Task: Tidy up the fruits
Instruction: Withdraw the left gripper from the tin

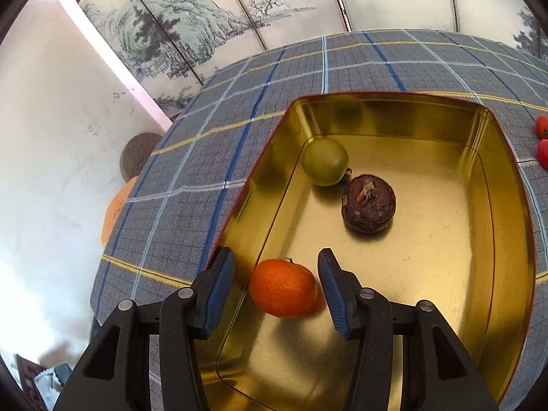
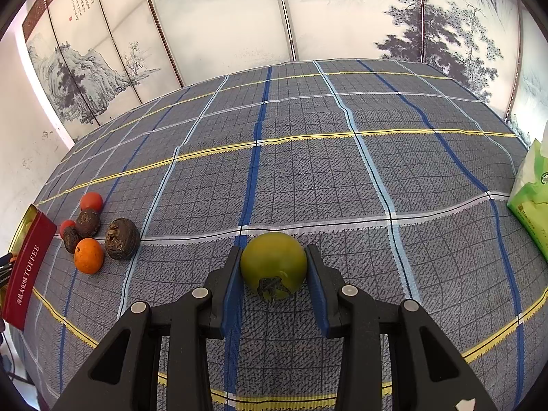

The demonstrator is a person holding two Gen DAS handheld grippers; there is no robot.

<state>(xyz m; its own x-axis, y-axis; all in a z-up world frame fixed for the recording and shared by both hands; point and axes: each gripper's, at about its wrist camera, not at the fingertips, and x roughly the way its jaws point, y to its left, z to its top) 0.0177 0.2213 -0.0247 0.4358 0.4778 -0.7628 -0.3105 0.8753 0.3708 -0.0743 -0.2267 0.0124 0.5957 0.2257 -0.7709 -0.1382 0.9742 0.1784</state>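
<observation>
Plaid tablecloth [image 2: 308,178], grey w/ blue and yellow lines, covers the table; ink-landscape screen panels [image 2: 219,27] stand behind it.

Left gripper [image 1: 276,275] hangs over the gold toffee tin [image 1: 507,185], fingers spread wide, touching nothing. An orange fruit [image 1: 283,287] lies on the tin floor between the fingers, near the tin's left wall. Further in sit a green tomato [image 1: 325,161] and a dark wrinkled fruit [image 1: 369,203], just beside each other, maybe touching.

Right gripper [image 2: 273,263] is above the cloth, well apart from the tin, whose red side reads TOFFEE at the far left of the right view. Fingers are narrowed onto a 2nd green tomato [image 2: 273,265]; both pads seem to touch its sides. Can't tell if it's lifted or resting on the cloth.

Step in hand, prob: carry this tomato to the tin. To do it well: keep the squeeze light but even, since the skin is smooth and round so it could roll out fwd; lift straight, travel left, lower to the tin floor before letting go, next to the other green one.

Look of it: glossy olive-green, firm-looking, dried dark calyx facing the camera.

Left on the cloth by the tin: a cluster [image 2: 92,236] of red, orange and dark wrinkled fruits. Green packet [image 2: 531,202] sits at the right edge.
</observation>
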